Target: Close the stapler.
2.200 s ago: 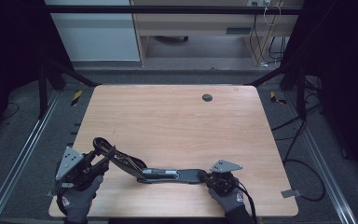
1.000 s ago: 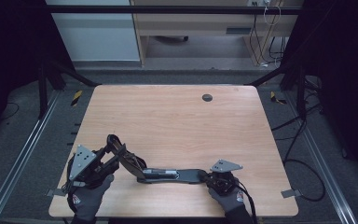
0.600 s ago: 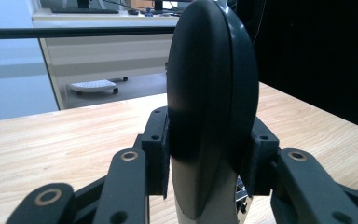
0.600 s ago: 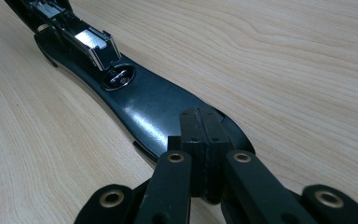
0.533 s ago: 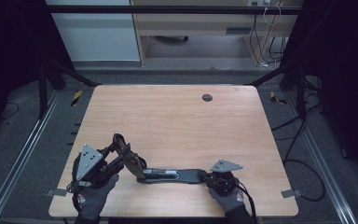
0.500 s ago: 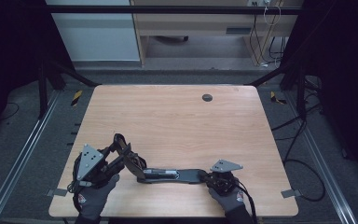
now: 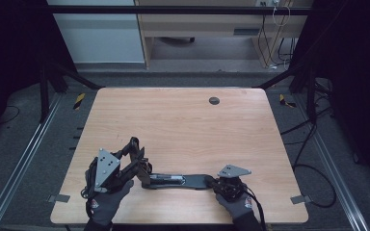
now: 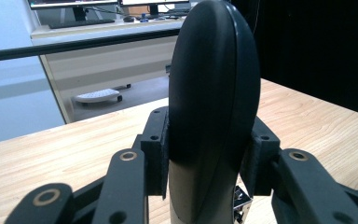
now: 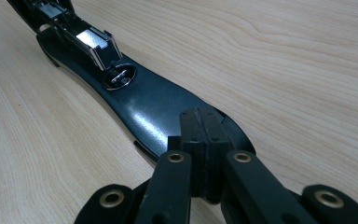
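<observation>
A black stapler lies folded open near the front edge of the wooden table (image 7: 183, 130). Its base (image 7: 178, 181) rests flat on the wood. Its rounded top arm (image 7: 134, 147) is tilted up at the left end. My left gripper (image 7: 134, 166) is shut on that top arm (image 8: 209, 84), one pad on each side (image 8: 209, 158). My right gripper (image 7: 212, 182) is shut, pads together with nothing between them. Its tips (image 9: 200, 126) rest on the near end of the base (image 9: 154, 107), behind the metal anvil (image 9: 120, 77) and the staple channel (image 9: 93, 39).
A small dark round grommet (image 7: 214, 100) sits in the table's far right part. Gloved hands come in over the front edge. Cables (image 7: 313, 168) trail on the floor to the right, and metal rails (image 7: 24, 163) run along both sides.
My left gripper has moved right and slightly up, swinging the stapler's top arm more upright. The right gripper and the base have stayed put.
</observation>
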